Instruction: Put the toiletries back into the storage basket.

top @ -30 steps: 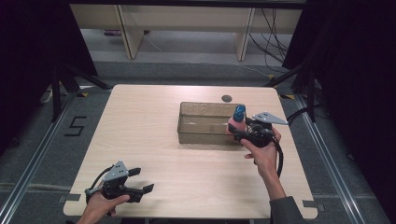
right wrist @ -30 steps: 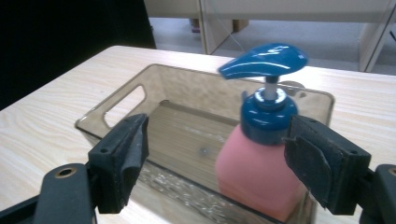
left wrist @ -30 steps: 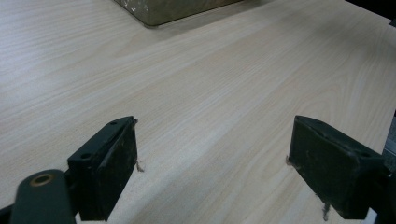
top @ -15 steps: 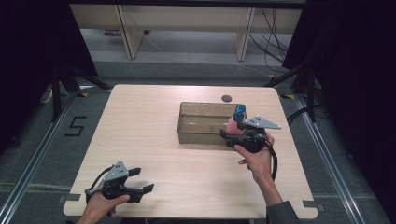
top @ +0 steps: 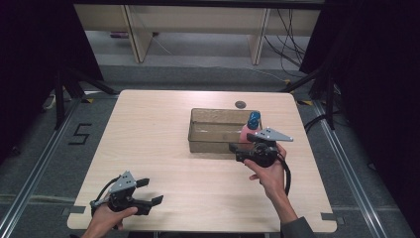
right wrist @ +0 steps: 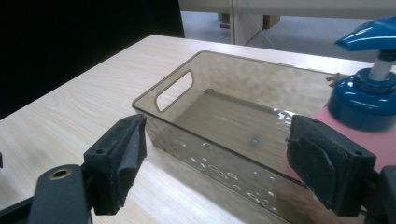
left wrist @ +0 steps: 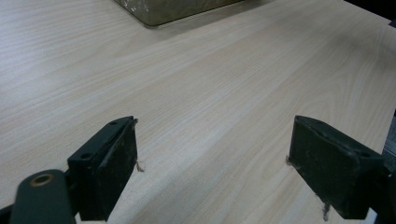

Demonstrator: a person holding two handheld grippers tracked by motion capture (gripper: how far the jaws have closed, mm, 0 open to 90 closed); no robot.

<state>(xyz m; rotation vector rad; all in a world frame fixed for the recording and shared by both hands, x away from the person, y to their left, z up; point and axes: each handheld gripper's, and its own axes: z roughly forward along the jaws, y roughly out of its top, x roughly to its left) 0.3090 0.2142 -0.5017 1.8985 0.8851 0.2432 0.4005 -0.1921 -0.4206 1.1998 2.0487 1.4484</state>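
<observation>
Left gripper [top: 143, 196]: lower left of the high view, low over the near table edge. We count its jaws spread wide with nothing between them; in the left gripper view there is bare wood in the gap. We judge it parked, kept out of the working side.

Table [top: 148, 134]: pale wood, middle of the high view. It carries every item listed here.

Right hand [top: 270, 176]: lower right of centre in the high view, forearm entering from the bottom edge. It carries the working gripper toward the bin's near right corner.

Right gripper [top: 240, 151]: just right of centre in the high view, jaws pointing left along the bin's near wall. We see them well apart in the right gripper view, clamping nothing; the right pad [right wrist: 329, 168] sits in front of the bottle's pink body, and contact cannot be told. We judge the spread is set for a grasp on the bottle.

Bottle [top: 250, 130]: pink body, blue pump top, upright at the bin's right end, just beyond the right gripper. Whether it stands inside the wall or against it, we cannot tell.

Bin [top: 198, 141]: clear brownish tub with handle cut-outs, centre of the high view, interior bare in the right gripper view.

Dark disc [top: 240, 104]: on the table beyond the bin, near the far edge.
</observation>
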